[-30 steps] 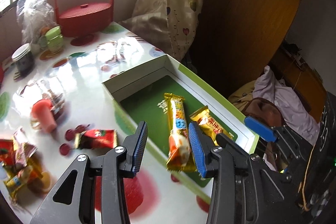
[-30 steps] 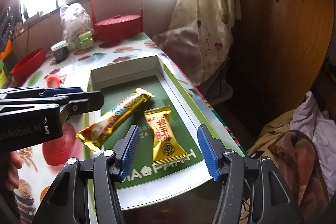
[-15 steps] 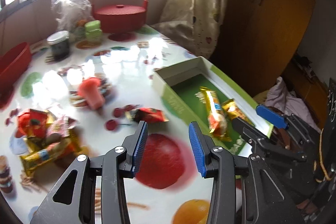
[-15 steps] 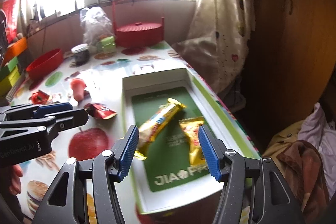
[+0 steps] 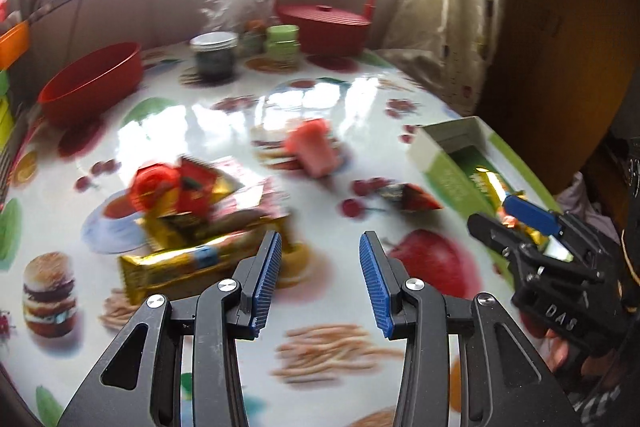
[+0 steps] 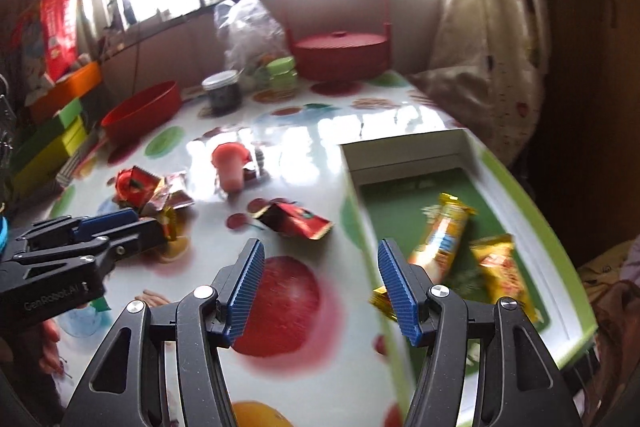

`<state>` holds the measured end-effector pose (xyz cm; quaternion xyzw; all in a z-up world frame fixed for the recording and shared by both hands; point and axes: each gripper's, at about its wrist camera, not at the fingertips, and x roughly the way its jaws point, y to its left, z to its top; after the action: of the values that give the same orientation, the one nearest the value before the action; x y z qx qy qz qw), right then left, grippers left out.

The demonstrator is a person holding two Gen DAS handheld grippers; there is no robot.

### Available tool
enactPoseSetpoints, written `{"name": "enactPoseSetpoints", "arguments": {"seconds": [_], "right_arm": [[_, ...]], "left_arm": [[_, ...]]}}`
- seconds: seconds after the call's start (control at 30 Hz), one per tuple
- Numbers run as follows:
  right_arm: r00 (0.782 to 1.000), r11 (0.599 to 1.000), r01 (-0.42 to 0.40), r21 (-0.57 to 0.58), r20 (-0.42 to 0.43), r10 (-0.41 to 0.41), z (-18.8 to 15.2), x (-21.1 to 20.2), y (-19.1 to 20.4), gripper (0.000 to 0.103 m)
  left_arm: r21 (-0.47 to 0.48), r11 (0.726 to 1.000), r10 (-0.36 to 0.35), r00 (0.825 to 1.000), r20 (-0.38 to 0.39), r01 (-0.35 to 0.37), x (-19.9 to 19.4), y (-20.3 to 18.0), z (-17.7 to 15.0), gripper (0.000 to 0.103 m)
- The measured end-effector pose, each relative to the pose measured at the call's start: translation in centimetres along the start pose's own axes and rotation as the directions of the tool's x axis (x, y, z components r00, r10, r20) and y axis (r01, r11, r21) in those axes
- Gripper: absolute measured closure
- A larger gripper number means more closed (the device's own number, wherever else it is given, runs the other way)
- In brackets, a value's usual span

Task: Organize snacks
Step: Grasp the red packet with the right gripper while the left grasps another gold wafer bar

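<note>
The left tongs (image 5: 320, 279) hang spread over the worktop (image 5: 352, 115), nothing between their blue pads, above a bare patch of the fruit-printed cover. Just beyond their left finger lies the heap of wrapped snacks (image 5: 192, 211), toward the worktop's left side: red and gold packets piled together, with a long gold bar (image 5: 176, 265) at the near edge of the heap. The frame is blurred, so single wrappers in the heap are hard to tell apart.

The right tongs (image 6: 318, 279) are also spread and empty, jaws standing wide over the printed red apple, close to the near left wall of the green box (image 6: 532, 227). That box sits at the worktop's right edge. Inside it, on the green floor, lie two snacks: a long gold-and-orange bar (image 6: 444, 235) and a shorter gold packet (image 6: 502, 271) just right of it.

A single red packet (image 6: 296, 221) lies alone on the worktop between the heap and the box, beyond the right tongs. A pink cup-shaped thing (image 6: 230, 167) stands farther back, near the middle. Along the far edge stand a red bowl (image 6: 144, 111), a dark jar (image 6: 222, 93), a clear plastic bag (image 6: 248, 31) and a red lidded basket (image 6: 340, 55).
</note>
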<state>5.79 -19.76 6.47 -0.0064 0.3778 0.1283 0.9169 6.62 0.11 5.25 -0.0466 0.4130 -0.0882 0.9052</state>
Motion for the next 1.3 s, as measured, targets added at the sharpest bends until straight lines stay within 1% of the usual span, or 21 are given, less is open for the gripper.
{"name": "enactPoseSetpoints", "arguments": {"seconds": [0.13,0.23,0.4,0.5,0.67,0.77,0.87,0.93,0.97,1.0,1.07,1.13,1.2,1.3], "right_arm": [[1.0,0.999,-0.019,-0.05,-0.011,0.019,0.7,1.5,1.1,0.044],[0.999,0.996,-0.018,-0.092,-0.034,0.015,1.4,2.9,1.6,0.044],[0.998,0.986,-0.043,-0.161,-0.059,0.034,2.0,4.8,2.2,0.044],[0.996,0.981,-0.035,-0.191,-0.086,0.019,2.3,6.0,2.4,0.044],[0.992,0.975,-0.056,-0.214,-0.126,0.03,2.4,7.7,2.7,0.044],[0.986,0.973,-0.1,-0.21,-0.151,0.069,2.2,8.0,3.2,0.044],[0.984,0.973,-0.115,-0.2,-0.158,0.084,2.0,7.9,3.6,0.044],[0.979,0.968,-0.149,-0.201,-0.17,0.115,1.7,7.7,3.9,0.044],[0.976,0.965,-0.164,-0.203,-0.178,0.129,1.6,7.6,4.1,0.044],[0.974,0.962,-0.175,-0.211,-0.18,0.137,1.5,7.5,4.3,0.044],[0.98,0.962,-0.153,-0.225,-0.157,0.119,1.6,7.3,4.3,0.044],[0.984,0.967,-0.132,-0.219,-0.148,0.101,1.9,7.4,4.0,0.044],[0.986,0.967,-0.116,-0.229,-0.146,0.084,2.2,7.6,3.9,0.044],[0.984,0.959,-0.114,-0.26,-0.165,0.072,2.2,8.2,4.3,0.044]], "left_arm": [[-0.046,0.998,0.043,0.999,0.002,-0.043,-0.3,2.7,-0.3,0.061],[-0.071,0.995,0.071,0.997,0.006,-0.071,-0.5,4.4,-0.6,0.061],[-0.096,0.993,0.072,0.997,-0.005,-0.072,-0.4,6.6,-1.1,0.061],[-0.1,0.993,0.069,0.998,-0.015,-0.07,0.0,7.3,-1.2,0.061],[-0.089,0.995,0.038,0.999,-0.025,-0.04,0.6,7.1,-1.3,0.061],[-0.093,0.996,-0.015,0.999,-0.033,0.012,0.4,6.8,-1.6,0.061],[-0.084,0.995,-0.049,0.998,-0.049,0.045,0.2,6.1,-2.1,0.061],[-0.066,0.996,-0.066,0.996,-0.067,0.062,0.2,5.5,-2.5,0.061],[-0.05,0.997,-0.056,0.996,-0.066,0.052,0.1,5.2,-2.7,0.061],[-0.019,0.999,-0.028,0.998,-0.052,0.027,-0.2,4.8,-2.6,0.061],[0.019,1.0,-0.01,0.999,-0.034,0.011,-0.5,4.5,-2.1,0.061],[0.017,1.0,-0.013,1.0,-0.027,0.014,-0.4,4.9,-1.6,0.061],[0.026,1.0,0.004,1.0,-0.028,-0.003,-0.1,5.3,-1.0,0.061],[0.043,0.999,0.017,0.999,-0.041,-0.015,0.7,5.6,-0.5,0.061]]}}
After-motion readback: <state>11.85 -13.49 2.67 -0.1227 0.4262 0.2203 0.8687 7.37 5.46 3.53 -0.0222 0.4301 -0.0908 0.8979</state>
